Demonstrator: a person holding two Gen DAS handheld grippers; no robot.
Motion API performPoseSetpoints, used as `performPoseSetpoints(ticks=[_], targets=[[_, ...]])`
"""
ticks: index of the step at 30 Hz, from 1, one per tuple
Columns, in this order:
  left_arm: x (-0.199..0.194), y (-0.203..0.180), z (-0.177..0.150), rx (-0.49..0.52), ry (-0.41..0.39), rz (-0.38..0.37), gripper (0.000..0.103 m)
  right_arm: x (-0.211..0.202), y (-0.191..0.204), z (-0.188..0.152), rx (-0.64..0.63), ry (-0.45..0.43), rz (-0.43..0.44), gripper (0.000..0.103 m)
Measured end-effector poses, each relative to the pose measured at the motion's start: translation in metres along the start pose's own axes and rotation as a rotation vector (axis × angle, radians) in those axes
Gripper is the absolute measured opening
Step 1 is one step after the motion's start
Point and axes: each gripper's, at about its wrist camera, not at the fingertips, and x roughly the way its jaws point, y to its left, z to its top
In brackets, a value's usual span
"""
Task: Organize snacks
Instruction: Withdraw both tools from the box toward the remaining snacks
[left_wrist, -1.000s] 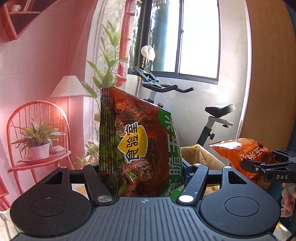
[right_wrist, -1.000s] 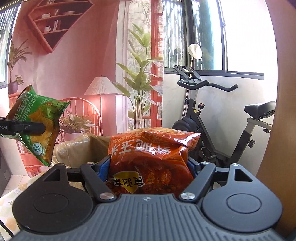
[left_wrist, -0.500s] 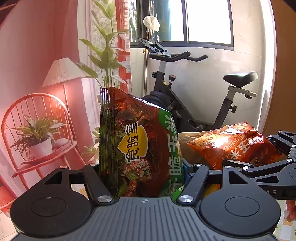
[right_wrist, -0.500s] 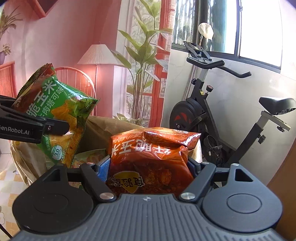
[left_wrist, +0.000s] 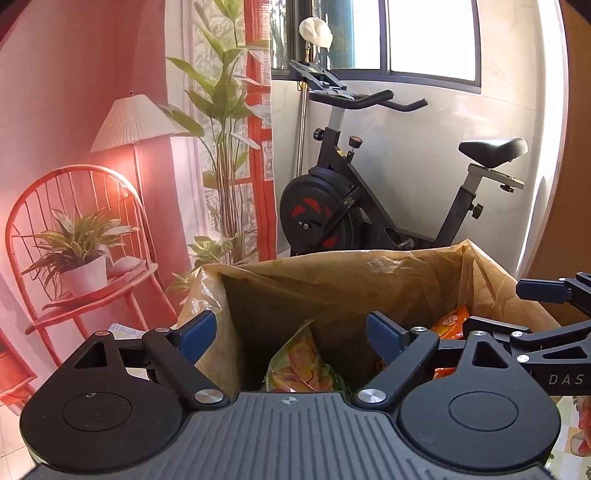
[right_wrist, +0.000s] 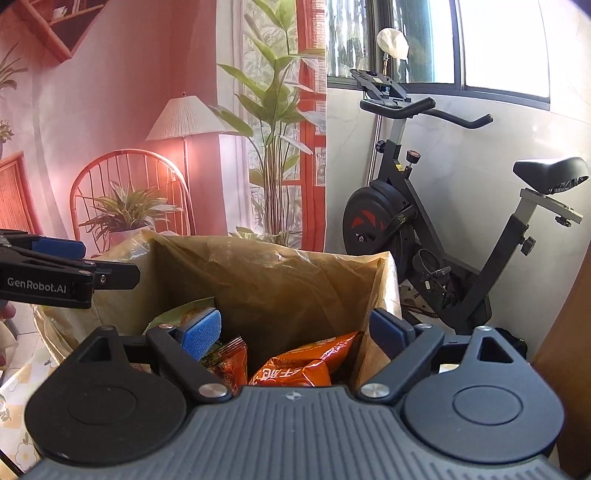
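A brown paper bag (left_wrist: 332, 273) stands open below both grippers. My left gripper (left_wrist: 290, 332) is open over the bag's mouth, nothing between its blue pads. Below it a green snack packet (left_wrist: 299, 369) lies inside the bag. An orange snack packet (left_wrist: 448, 325) shows at the bag's right side behind my right gripper's fingers (left_wrist: 546, 291). In the right wrist view my right gripper (right_wrist: 295, 332) is open above the bag (right_wrist: 258, 273). The orange packet (right_wrist: 303, 365) lies inside, beside a red-orange packet (right_wrist: 229, 362) and the green packet (right_wrist: 177, 314). My left gripper's fingers (right_wrist: 66, 273) reach in from the left.
An exercise bike (left_wrist: 354, 214) stands behind the bag by the window. A red wire chair (left_wrist: 74, 258) with a potted plant sits at the left, beside a floor lamp (left_wrist: 133, 122) and a tall plant (left_wrist: 225, 147). A wooden panel (right_wrist: 569, 350) rises at the far right.
Both grippers came down over the bag and opened. The green packet left my left gripper and the orange packet left my right gripper; both now lie in the bag.
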Motion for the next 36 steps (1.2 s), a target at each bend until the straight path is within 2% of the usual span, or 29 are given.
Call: performPoseSetpoints(ticks=[6, 11, 18, 22, 26, 29, 32, 36], targets=[[-0.026, 0.003, -0.001, -0.033, -0.007, 0.018, 0.09, -0.027, -0.002, -0.002, 0.018, -0.029, 0.018, 0.09], [-0.057, 0.013, -0.011, -0.062, -0.024, -0.027, 0.09, -0.054, -0.003, -0.009, 0.03, -0.062, 0.034, 0.09], [-0.1, 0.039, -0.05, -0.066, -0.04, -0.028, 0.09, -0.087, -0.011, -0.033, 0.054, -0.093, 0.069, 0.09], [-0.101, 0.049, -0.088, -0.082, 0.02, -0.065, 0.089, -0.095, -0.011, -0.054, 0.051, -0.097, 0.059, 0.09], [-0.095, 0.05, -0.122, -0.106, 0.103, -0.072, 0.086, -0.092, -0.007, -0.082, 0.071, -0.051, 0.055, 0.088], [-0.094, 0.051, -0.136, -0.134, 0.136, -0.084, 0.085, -0.086, -0.003, -0.105, 0.091, 0.009, 0.062, 0.082], [-0.099, 0.056, -0.144, -0.091, 0.156, -0.089, 0.085, -0.08, 0.001, -0.126, 0.133, 0.061, 0.075, 0.078], [-0.106, 0.071, -0.145, -0.06, 0.162, -0.043, 0.085, -0.071, 0.013, -0.147, 0.149, 0.106, 0.096, 0.071]])
